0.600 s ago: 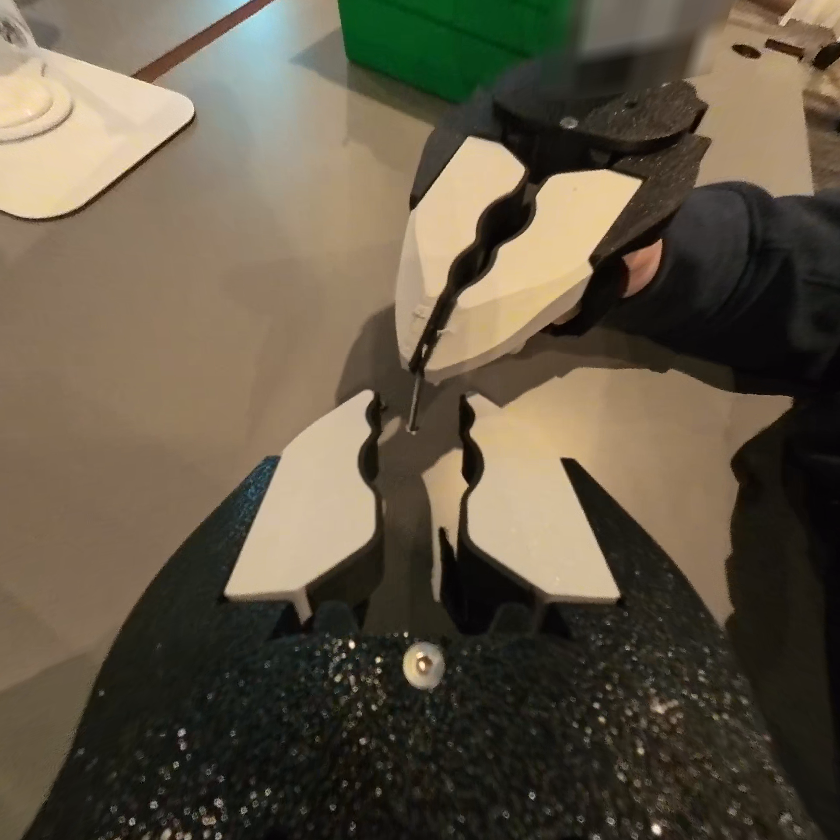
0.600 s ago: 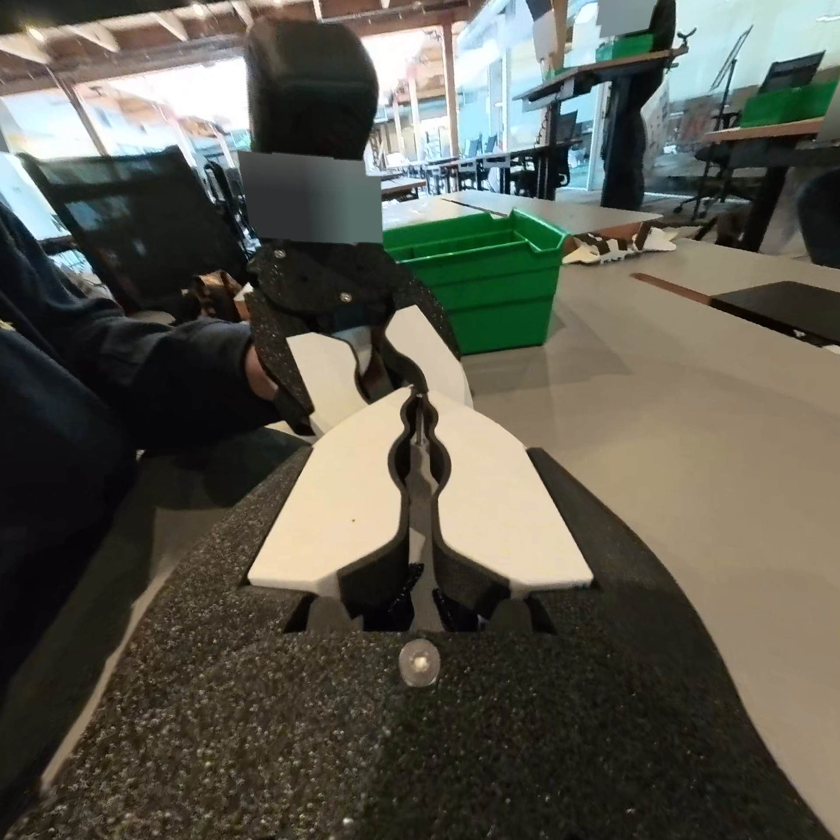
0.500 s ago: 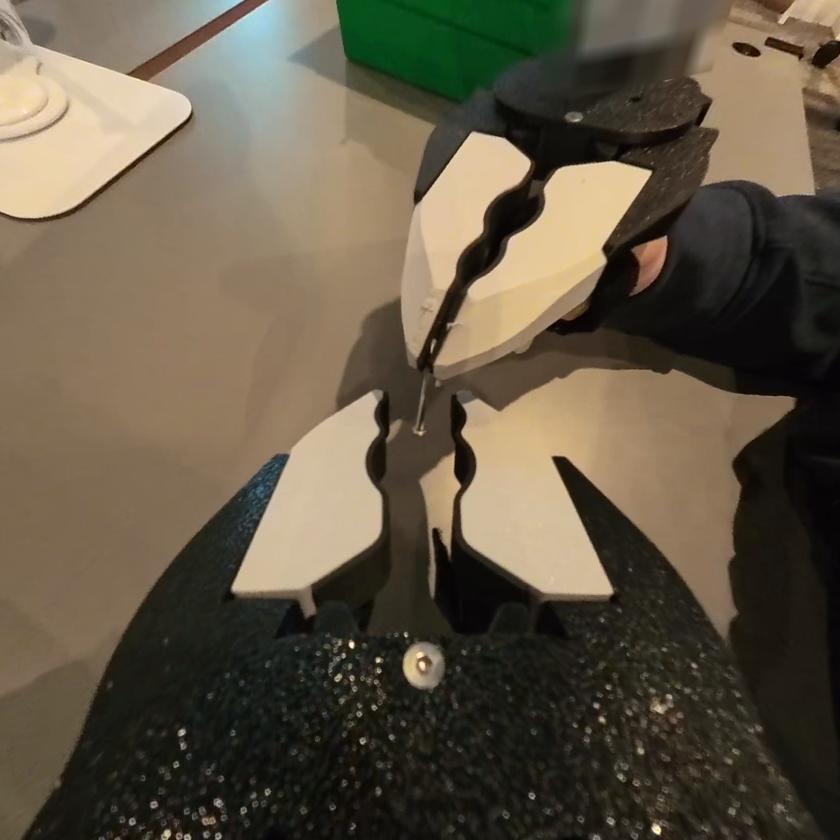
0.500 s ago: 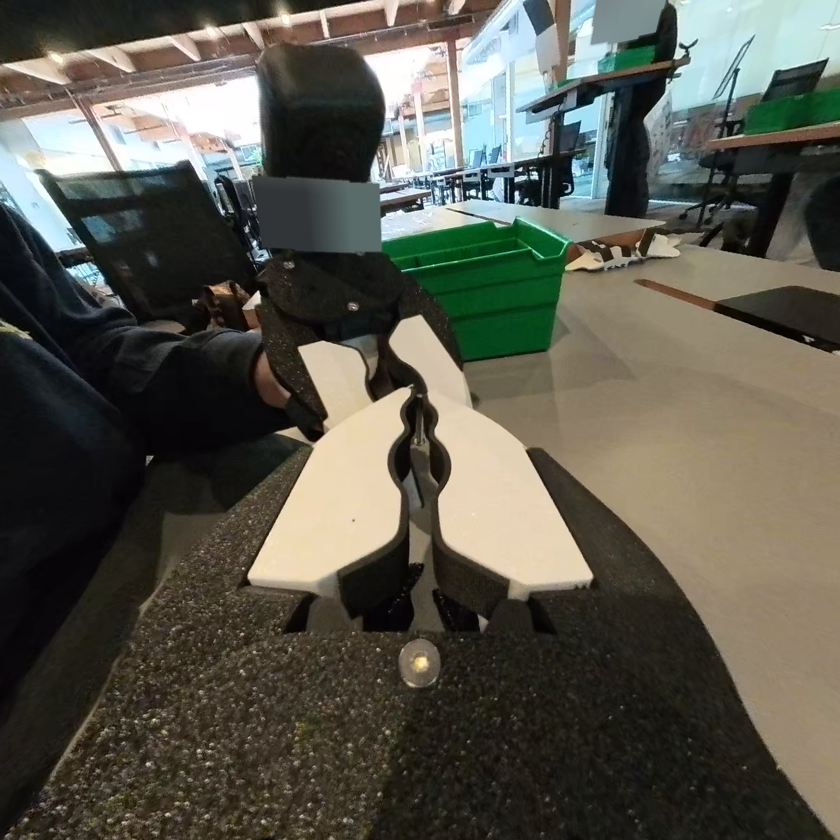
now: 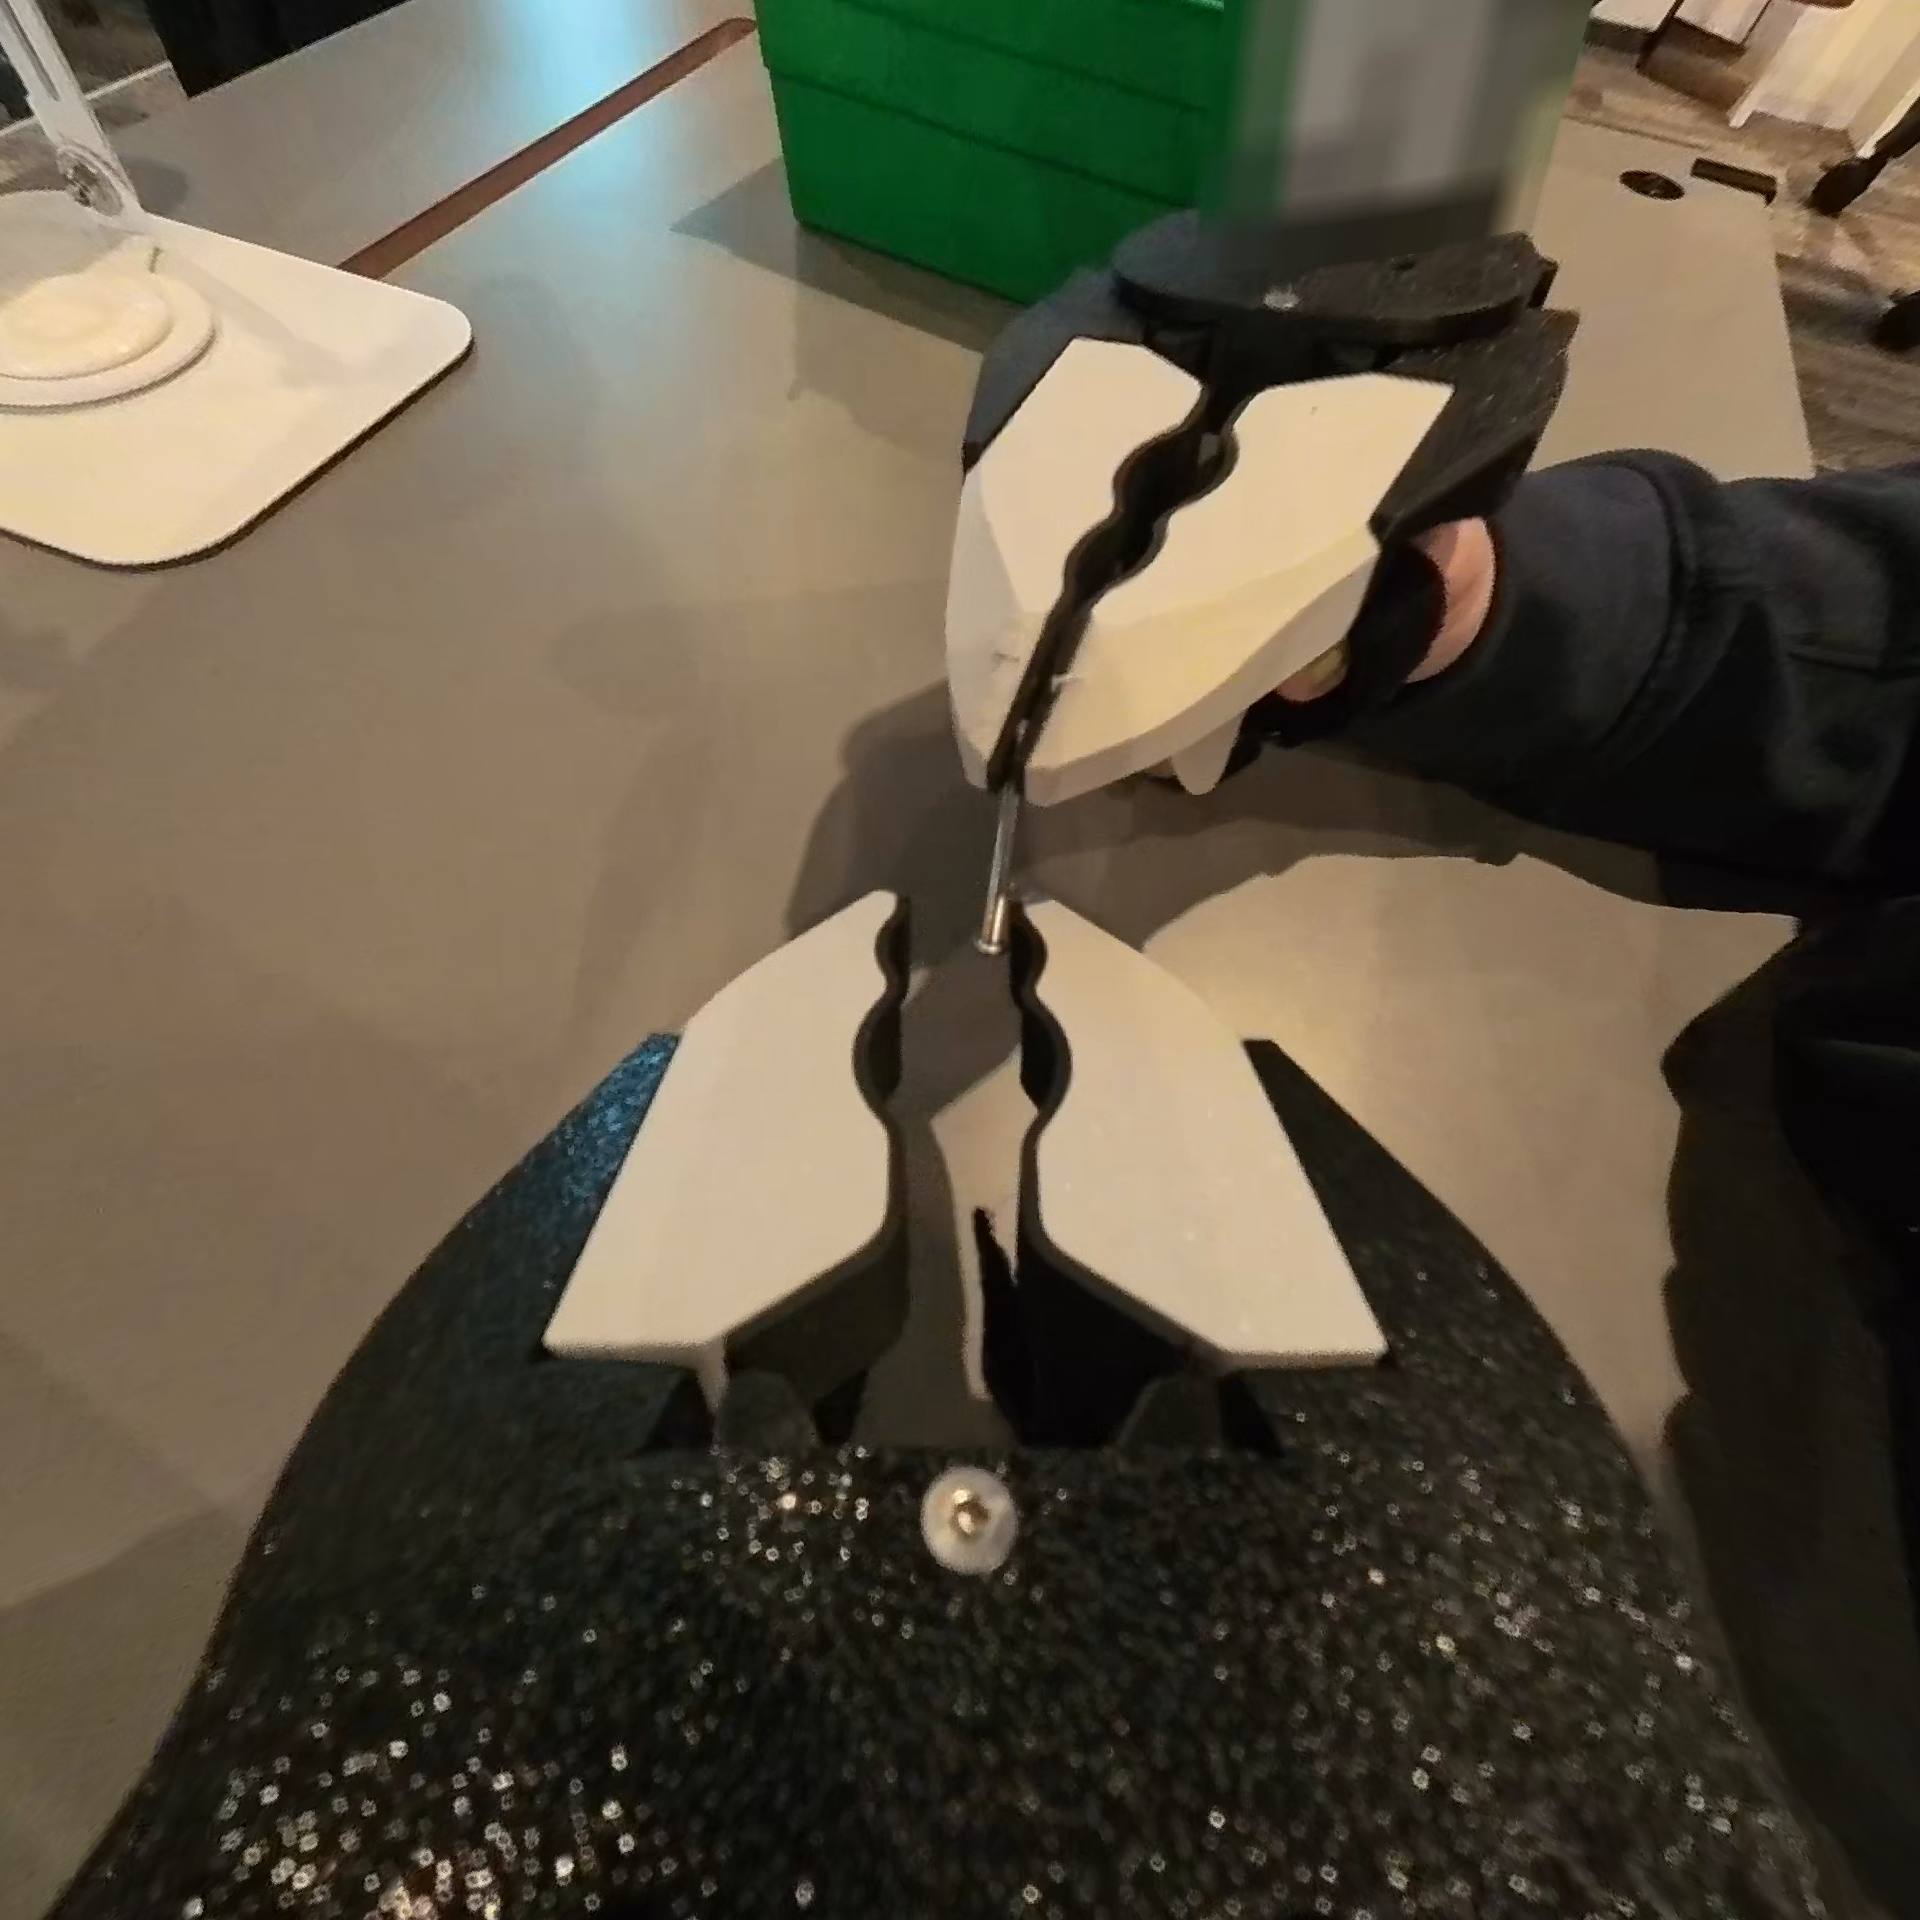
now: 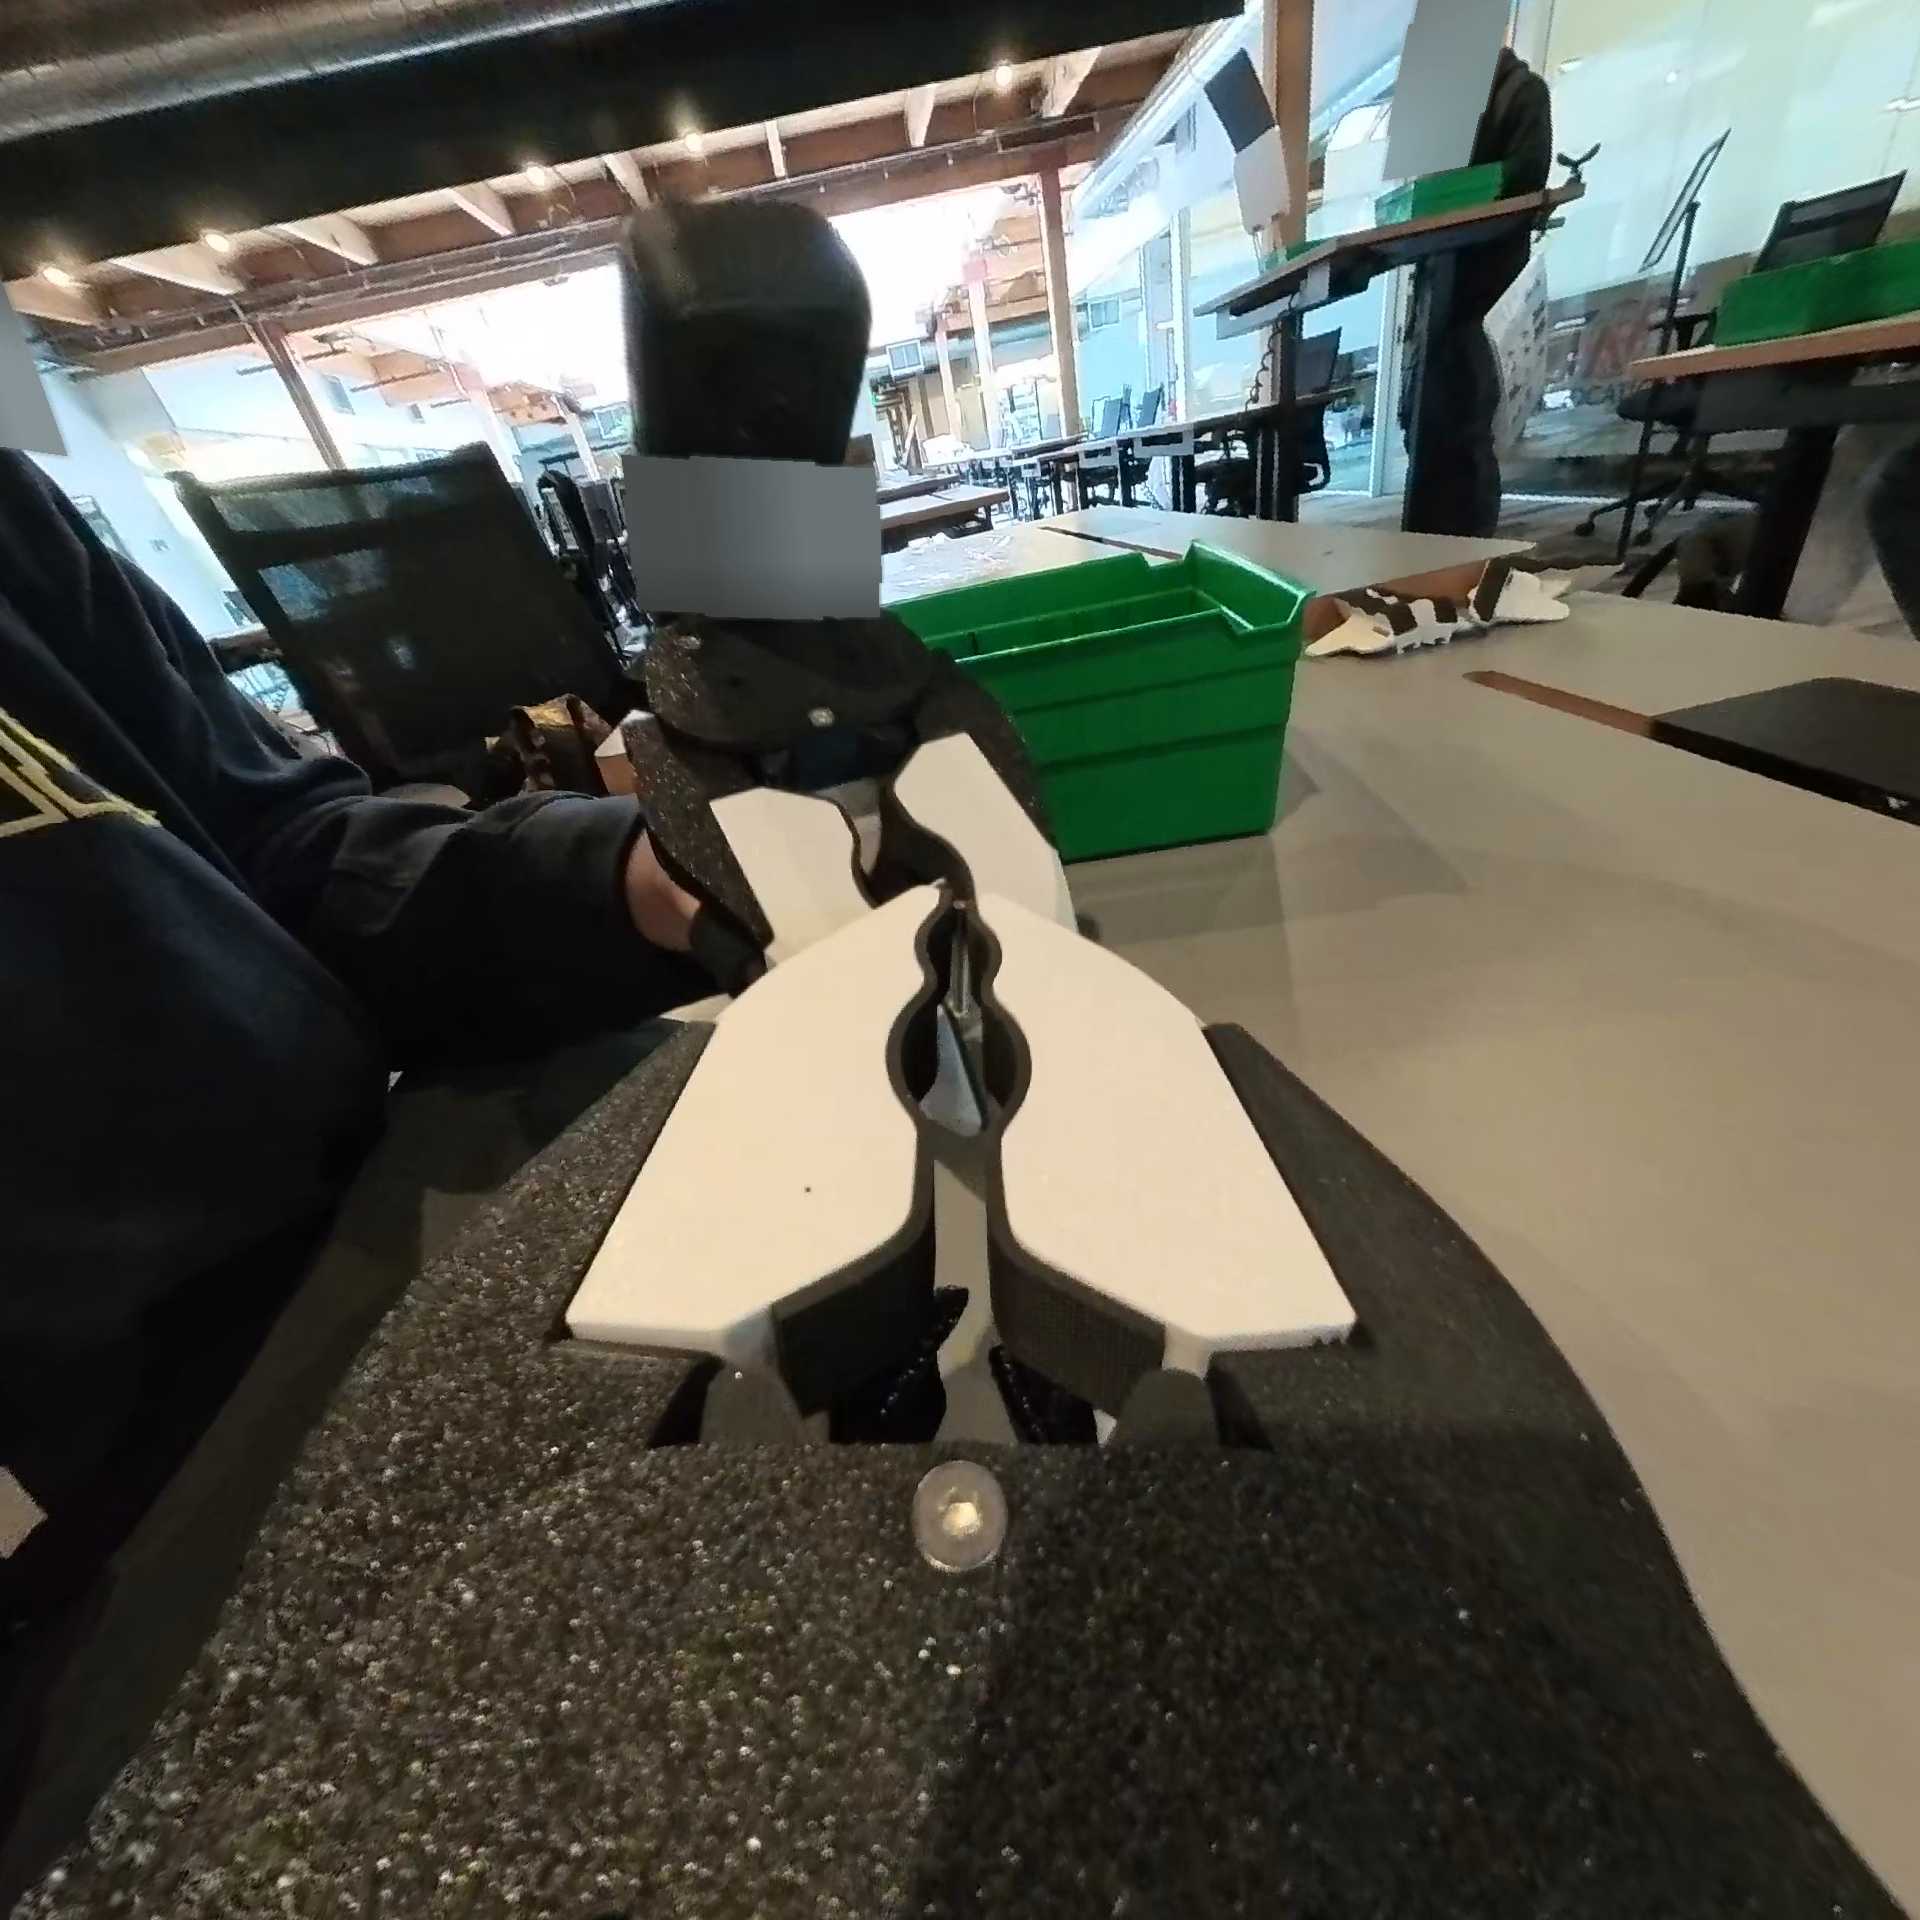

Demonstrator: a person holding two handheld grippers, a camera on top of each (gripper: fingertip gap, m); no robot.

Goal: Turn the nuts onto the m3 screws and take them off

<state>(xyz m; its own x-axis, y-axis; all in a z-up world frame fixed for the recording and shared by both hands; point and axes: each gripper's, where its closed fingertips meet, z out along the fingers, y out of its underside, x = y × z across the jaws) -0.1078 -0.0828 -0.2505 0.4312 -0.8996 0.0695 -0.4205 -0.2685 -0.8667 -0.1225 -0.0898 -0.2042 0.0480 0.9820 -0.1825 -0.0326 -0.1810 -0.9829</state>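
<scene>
The thin metal screw [image 5: 1000, 871] is hanging point-up from the tips of the right gripper [image 5: 1023, 750], whose pads are pressing together on its upper end. The screw's lower end is lying between the parted fingers of the left gripper [image 5: 961, 925], just beside the right-hand finger [image 5: 1049, 940]; contact cannot be judged. Both grippers are hovering above the grey counter [image 5: 468, 675]. A green bin [image 5: 987, 135] is standing beyond, and a white mat [image 5: 208, 395] is lying far left.
</scene>
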